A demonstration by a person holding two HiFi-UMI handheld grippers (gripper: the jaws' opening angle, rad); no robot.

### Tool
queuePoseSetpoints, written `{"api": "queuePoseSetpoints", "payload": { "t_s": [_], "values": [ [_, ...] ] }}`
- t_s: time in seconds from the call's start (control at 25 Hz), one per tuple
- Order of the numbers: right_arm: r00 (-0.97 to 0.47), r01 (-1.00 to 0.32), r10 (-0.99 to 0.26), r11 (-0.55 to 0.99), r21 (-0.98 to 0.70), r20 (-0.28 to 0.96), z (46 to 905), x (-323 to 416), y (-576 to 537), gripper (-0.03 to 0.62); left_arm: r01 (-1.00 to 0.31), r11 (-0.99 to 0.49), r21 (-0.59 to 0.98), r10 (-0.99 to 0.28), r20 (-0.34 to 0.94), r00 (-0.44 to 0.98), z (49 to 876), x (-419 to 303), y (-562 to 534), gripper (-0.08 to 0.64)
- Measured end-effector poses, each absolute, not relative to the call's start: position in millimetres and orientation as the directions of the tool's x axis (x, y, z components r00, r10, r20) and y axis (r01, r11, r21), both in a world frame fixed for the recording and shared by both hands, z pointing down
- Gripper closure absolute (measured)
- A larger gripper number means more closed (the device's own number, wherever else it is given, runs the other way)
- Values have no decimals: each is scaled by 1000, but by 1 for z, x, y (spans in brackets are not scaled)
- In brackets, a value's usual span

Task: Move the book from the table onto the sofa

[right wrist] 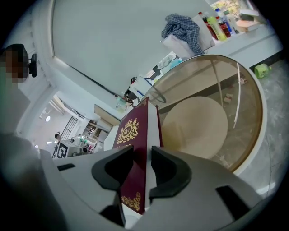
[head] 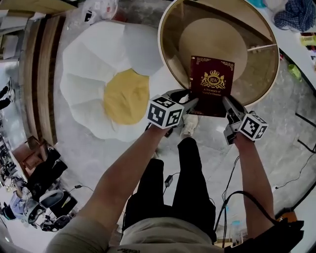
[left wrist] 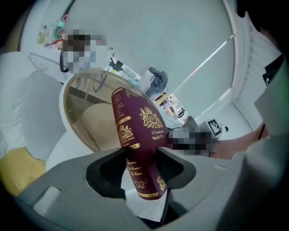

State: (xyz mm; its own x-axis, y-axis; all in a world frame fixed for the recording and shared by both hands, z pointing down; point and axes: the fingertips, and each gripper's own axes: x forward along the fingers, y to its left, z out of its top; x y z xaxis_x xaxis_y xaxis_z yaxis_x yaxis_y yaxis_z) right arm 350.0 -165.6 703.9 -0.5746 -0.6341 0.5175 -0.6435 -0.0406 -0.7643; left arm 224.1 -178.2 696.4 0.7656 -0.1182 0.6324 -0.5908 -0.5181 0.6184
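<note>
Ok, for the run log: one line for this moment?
book: held above table | left gripper: shut on book | right gripper: shut on book

- The round table (head: pixel 166 54) stands at the far right. The sofa (head: pixel 94 64) is just to its left, their edges close together.
- The book (head: pixel 212 85) hangs over the table's near rim, lifted off the top.
- The left gripper (head: pixel 191 103) is at the book's near left corner and the right gripper (head: pixel 226 103) at its near right corner, each with the book between its jaws.
- The person's legs (head: pixel 190 183) stand on the near side of the table, right of the sofa's near edge.
- A long bench (head: pixel 42 74) runs along the sofa's left.
- A cloth (head: pixel 296 15) lies on a counter (head: pixel 289 42) beyond the table, far right.
- A cable (head: pixel 232 180) trails on the floor right of the legs.
</note>
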Motion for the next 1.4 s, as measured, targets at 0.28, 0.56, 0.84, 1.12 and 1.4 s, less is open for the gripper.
{"api": "queuePoseSetpoints", "payload": {
  "t_s": [0.28, 0.56, 0.84, 1.12, 1.4],
  "values": [
    [-667, -626, -563, 69, -777, 488, 686, 238, -179, 465, -675, -415, 610, -234, 645, 727, 681, 112, -170, 365],
    [-752, -597, -448, 152, -788, 483, 714, 120, -165, 466, -738, -316, 597, -308, 671, 675, 708, -4, -143, 365],
    [-776, -613, -335, 203, -764, 534, 745, 82, -104, 468, -752, -221, 621, -317, 684, 657, 748, -39, -69, 365],
    [-774, -631, -239, 220, -744, 586, 831, 48, -107, 468, -747, -151, 647, -323, 682, 656, 837, -69, -64, 364],
    [-729, -685, -231, 256, -683, 644, 870, 43, -117, 468, -712, -153, 686, -298, 654, 695, 896, -69, -66, 364]
  ]
}}
